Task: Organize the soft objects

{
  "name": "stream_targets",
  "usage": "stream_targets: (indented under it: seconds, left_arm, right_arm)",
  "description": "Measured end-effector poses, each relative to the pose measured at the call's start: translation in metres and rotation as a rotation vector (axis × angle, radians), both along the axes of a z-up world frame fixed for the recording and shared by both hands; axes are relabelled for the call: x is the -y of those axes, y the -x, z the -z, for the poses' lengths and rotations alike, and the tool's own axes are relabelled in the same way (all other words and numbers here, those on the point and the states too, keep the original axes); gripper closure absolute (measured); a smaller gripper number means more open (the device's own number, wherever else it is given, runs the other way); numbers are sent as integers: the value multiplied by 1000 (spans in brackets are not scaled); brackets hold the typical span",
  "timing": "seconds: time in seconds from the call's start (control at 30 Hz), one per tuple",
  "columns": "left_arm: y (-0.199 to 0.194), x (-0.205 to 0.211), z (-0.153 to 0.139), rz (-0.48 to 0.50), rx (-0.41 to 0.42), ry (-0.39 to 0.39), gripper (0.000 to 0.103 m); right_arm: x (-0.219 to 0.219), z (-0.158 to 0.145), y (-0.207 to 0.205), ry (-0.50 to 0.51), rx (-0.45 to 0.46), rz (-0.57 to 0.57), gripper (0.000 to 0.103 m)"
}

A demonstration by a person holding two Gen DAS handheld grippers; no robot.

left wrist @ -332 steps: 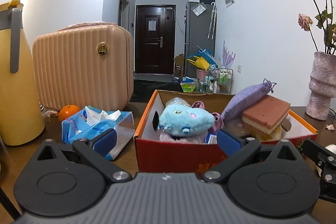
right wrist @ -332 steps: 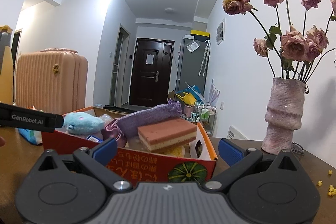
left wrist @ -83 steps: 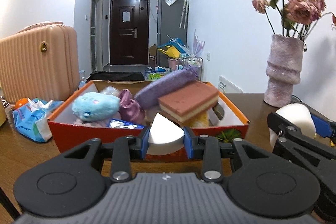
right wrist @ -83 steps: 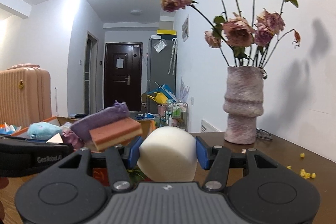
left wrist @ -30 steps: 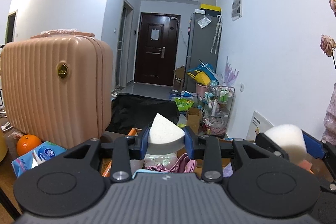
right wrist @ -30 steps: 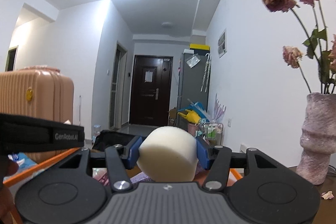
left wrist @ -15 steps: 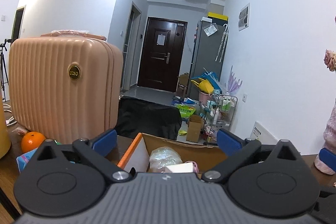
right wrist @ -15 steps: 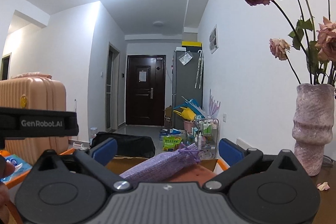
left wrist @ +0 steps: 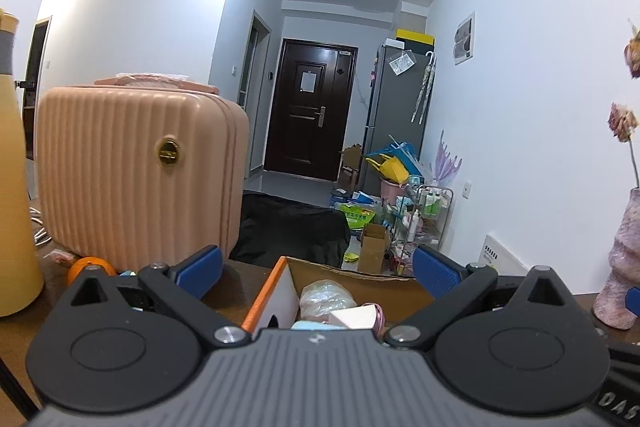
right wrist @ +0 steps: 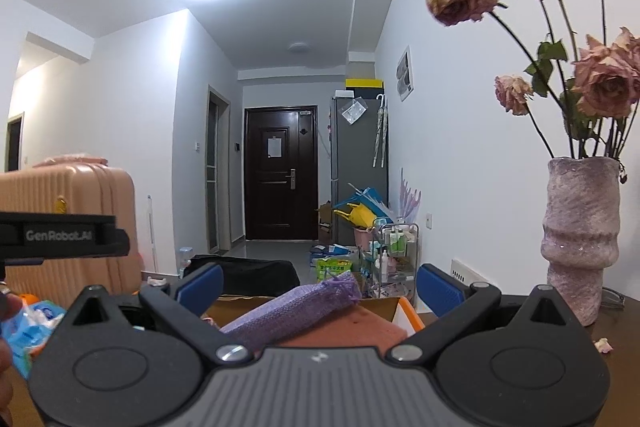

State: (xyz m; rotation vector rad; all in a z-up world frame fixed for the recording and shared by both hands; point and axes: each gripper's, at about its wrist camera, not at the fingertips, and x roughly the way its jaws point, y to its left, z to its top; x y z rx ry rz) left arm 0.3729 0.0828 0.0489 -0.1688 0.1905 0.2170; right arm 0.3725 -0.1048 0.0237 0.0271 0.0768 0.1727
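An orange cardboard box [left wrist: 267,291] sits on the wooden table and holds soft things. In the left wrist view I see a clear plastic bag [left wrist: 326,294] and a white wedge sponge [left wrist: 352,317] inside it. My left gripper [left wrist: 318,273] is open and empty above the box's near end. In the right wrist view a purple mesh pouch [right wrist: 296,307] lies on an orange-pink sponge [right wrist: 352,327] in the box [right wrist: 408,311]. My right gripper [right wrist: 319,285] is open and empty above them. The rest of the box is hidden by the gripper bodies.
A peach ribbed suitcase [left wrist: 136,171] stands left of the box, with an orange [left wrist: 90,265] and a yellow flask [left wrist: 14,187] beside it. A pink vase of dried roses [right wrist: 580,239] stands at the right. A blue tissue pack [right wrist: 34,323] lies at the left.
Both grippers held white sponges a second ago. Both have opened and let them go over the box, and both now stay open and empty, raised slightly.
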Motion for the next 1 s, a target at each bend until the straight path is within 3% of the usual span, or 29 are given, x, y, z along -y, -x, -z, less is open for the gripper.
stream_targets:
  seconds: [0.63,1.0]
  left_arm:
    - [138,0,0,28,-25,-60,0]
    - [232,19,7,107,-23,-108,0]
  right_arm:
    - [56,-16,125,18,-36,-54,0]
    - [72,-13,214,35,-37,-78,0]
